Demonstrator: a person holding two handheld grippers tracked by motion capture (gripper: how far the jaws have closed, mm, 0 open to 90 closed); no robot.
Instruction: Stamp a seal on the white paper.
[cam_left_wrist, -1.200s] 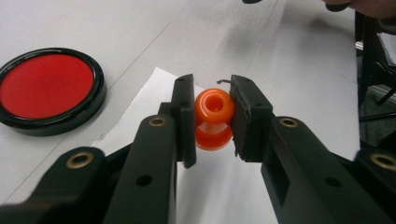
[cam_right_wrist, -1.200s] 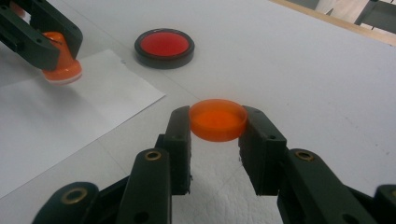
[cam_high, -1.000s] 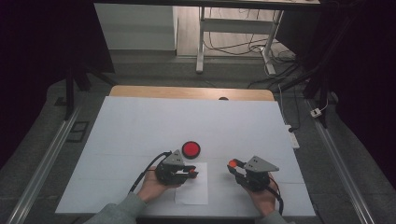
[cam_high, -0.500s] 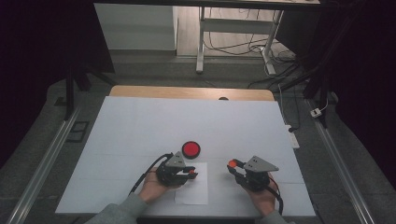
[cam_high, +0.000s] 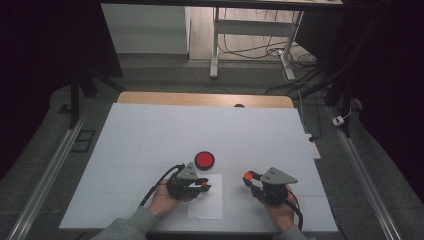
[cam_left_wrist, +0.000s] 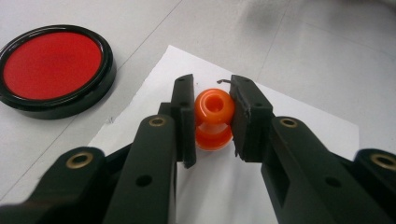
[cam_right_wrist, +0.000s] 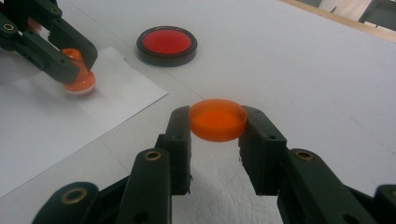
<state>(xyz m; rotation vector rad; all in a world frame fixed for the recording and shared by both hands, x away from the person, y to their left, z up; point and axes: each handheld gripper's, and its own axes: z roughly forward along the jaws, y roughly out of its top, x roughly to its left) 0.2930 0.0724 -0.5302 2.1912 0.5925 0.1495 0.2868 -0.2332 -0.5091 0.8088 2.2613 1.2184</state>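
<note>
The left gripper had its jaws closed on an orange stamp, which stood upright with its base on the paper lying at the near edge of the tabletop. The right gripper gripped an orange cap by its rim, held level just above the tabletop, right of the paper. A red ink pad in a black case sat just beyond the paper's far left corner, near the stamp.
</note>
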